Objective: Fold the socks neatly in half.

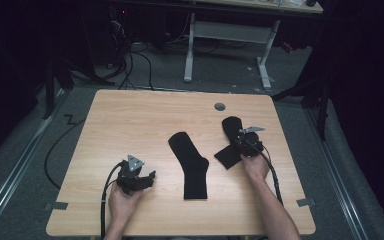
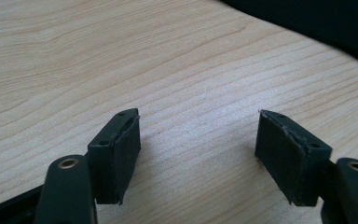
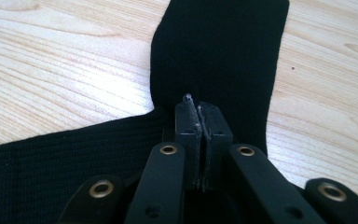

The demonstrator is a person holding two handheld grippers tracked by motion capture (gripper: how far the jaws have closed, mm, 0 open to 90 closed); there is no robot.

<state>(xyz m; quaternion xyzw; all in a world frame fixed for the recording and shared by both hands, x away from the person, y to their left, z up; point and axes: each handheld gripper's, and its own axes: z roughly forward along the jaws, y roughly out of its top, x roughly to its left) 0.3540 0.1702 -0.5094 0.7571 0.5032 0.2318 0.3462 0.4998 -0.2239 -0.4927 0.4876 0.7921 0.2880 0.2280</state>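
Two black socks lie on our wooden table (image 1: 130, 120), one flat at centre (image 1: 190, 165) and one at right (image 1: 230, 131) pinched at its heel by our clenched right gripper (image 3: 199, 114), while our left gripper (image 2: 198, 140) rests released over bare wood, so we judge the pick-up begun and next lift it toward its mate.

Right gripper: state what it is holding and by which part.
The right gripper is shut on the right-hand black sock, pinching fabric at the bend near the heel. The left gripper is open over bare table.
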